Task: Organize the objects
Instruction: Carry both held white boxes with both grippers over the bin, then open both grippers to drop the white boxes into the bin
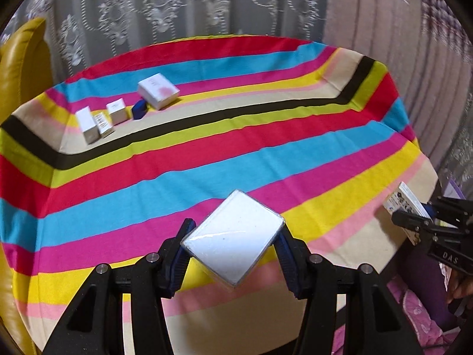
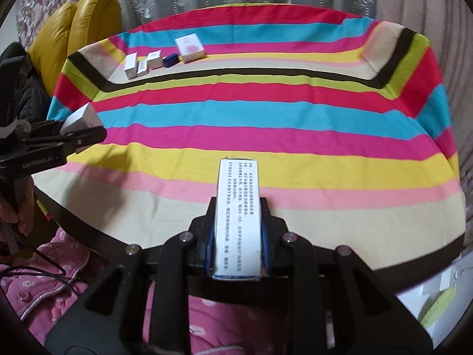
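Surface: striped cloth-covered surface [image 1: 266, 136]; row of small white boxes [image 1: 118, 112] at far left corner
Left tongs [image 1: 233, 245]: gripping square white plastic-wrapped box [image 1: 233, 239], nearer the row
Right tongs [image 2: 238, 236]: clamped on long white printed carton [image 2: 238, 216], long axis pointing away

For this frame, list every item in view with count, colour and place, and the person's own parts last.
Striped cloth: one, multicoloured, covering the round table.
Boxes in row: four, white, far side of cloth; the largest carries a pink mark.
Small box: one, dark blue, within that row.
Wrapped box: one, white in clear film, gripped corner-up.
Printed carton: one, white with black text, gripped lengthwise.
Cushions: two, mustard yellow, beyond the table's left.
Lace curtain: grey-white, behind the table.
Left gripper: black, blue pads, shut on wrapped box.
Right gripper: black, shut on printed carton.
Person's clothing: pink, quilted, near edge.
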{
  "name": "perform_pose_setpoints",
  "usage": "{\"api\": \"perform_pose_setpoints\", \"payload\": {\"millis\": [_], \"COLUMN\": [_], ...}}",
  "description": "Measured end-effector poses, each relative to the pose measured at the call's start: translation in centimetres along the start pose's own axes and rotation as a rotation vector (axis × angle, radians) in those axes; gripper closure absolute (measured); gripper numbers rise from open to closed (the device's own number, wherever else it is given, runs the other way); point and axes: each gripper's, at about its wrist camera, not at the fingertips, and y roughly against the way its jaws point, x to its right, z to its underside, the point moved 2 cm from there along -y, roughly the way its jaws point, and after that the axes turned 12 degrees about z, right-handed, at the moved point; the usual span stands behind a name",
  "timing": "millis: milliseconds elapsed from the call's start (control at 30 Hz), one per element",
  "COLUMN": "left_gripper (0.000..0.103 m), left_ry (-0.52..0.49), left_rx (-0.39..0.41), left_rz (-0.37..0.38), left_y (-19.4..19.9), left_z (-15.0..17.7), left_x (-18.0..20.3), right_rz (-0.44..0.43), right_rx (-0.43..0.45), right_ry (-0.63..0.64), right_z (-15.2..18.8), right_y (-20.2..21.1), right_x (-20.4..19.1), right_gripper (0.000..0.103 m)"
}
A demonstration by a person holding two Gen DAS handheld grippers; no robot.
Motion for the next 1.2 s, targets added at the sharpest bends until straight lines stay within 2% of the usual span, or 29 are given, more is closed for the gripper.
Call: {"api": "perform_pose_setpoints", "payload": {"millis": [200, 300, 533, 667, 800, 867, 933, 967, 1000, 1033, 1067, 1100, 1200], "left_gripper": [0.049, 0.049, 0.049, 0.049, 0.049, 0.049, 0.044, 0.028, 0.014, 0.014, 0.014, 0.014, 0.013], "left_ry": [-0.074, -0.128, -0.332, -0.412, -0.487, -0.510, -0.519, -0.518, -0.525, -0.517, -0.503, -0.487, -0.405], "left_rx": [-0.015, -0.027, -0.081, -0.135, -0.154, -0.165, -0.161, -0.168, -0.181, -0.175, -0.152, -0.131, -0.077], "left_rz": [0.040, 0.090, 0.354, 0.475, 0.602, 0.698, 0.798, 0.828, 0.849, 0.844, 0.834, 0.815, 0.695], "left_y": [-0.1, -0.4, -1.5, -2.4, -2.8, -2.7, -2.4, -2.6, -2.7, -2.8, -2.8, -2.9, -4.0], "left_z": [-0.7, -1.3, -1.5, -1.2, -1.1, -0.6, 0.0, 0.2, 0.4, 0.6, 0.5, 0.4, -0.6], "left_x": [3.5, 6.3, 15.7, 20.6, 25.5, 27.7, 29.0, 29.6, 29.7, 29.4, 28.7, 27.8, 23.3], "right_rz": [0.048, 0.087, 0.216, 0.296, 0.378, 0.421, 0.474, 0.506, 0.544, 0.583, 0.617, 0.622, 0.573], "right_rx": [0.008, 0.009, -0.023, -0.056, -0.079, -0.089, -0.095, -0.098, -0.101, -0.098, -0.080, -0.062, -0.037], "right_ry": [-0.064, -0.085, -0.165, -0.228, -0.284, -0.296, -0.306, -0.314, -0.328, -0.345, -0.359, -0.363, -0.313], "right_z": [0.9, 1.6, 4.9, 7.2, 9.0, 9.5, 9.9, 9.9, 9.9, 9.8, 9.5, 9.2, 7.1], "right_y": [1.3, 2.1, 4.9, 6.2, 7.8, 8.6, 9.5, 9.8, 10.2, 10.6, 11.1, 11.2, 10.1], "right_x": [3.2, 5.2, 11.3, 15.0, 18.1, 19.2, 20.4, 21.0, 21.5, 21.9, 22.1, 21.9, 20.2], "right_gripper": [0.075, 0.075, 0.075, 0.075, 0.075, 0.075, 0.074, 0.072, 0.055, 0.028, 0.019, 0.015, 0.015]}}
